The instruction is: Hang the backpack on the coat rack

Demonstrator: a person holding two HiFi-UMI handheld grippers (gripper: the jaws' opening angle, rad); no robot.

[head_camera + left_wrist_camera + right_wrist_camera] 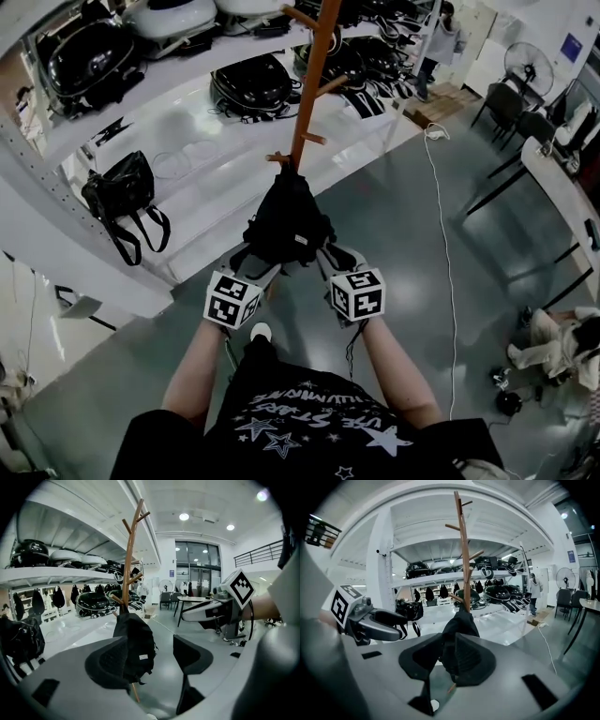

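Wooden coat rack (314, 66) is already loaded: the black backpack (286, 220) is hung from a low peg, so only drawing back is judged left. By the gripper views alone the left gripper (154, 649) is shown spread wide and empty, the right gripper (447, 652) narrowed on nothing; only in the head view are both seen just beside the backpack.

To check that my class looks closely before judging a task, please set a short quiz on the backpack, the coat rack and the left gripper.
1. The backpack hangs from: A a shelf; B the coat rack; C a chair.
2. True or false: the backpack lies on the floor.
3. Do the left gripper's jaws stand apart or together?
Key: 1 B; 2 false; 3 apart.
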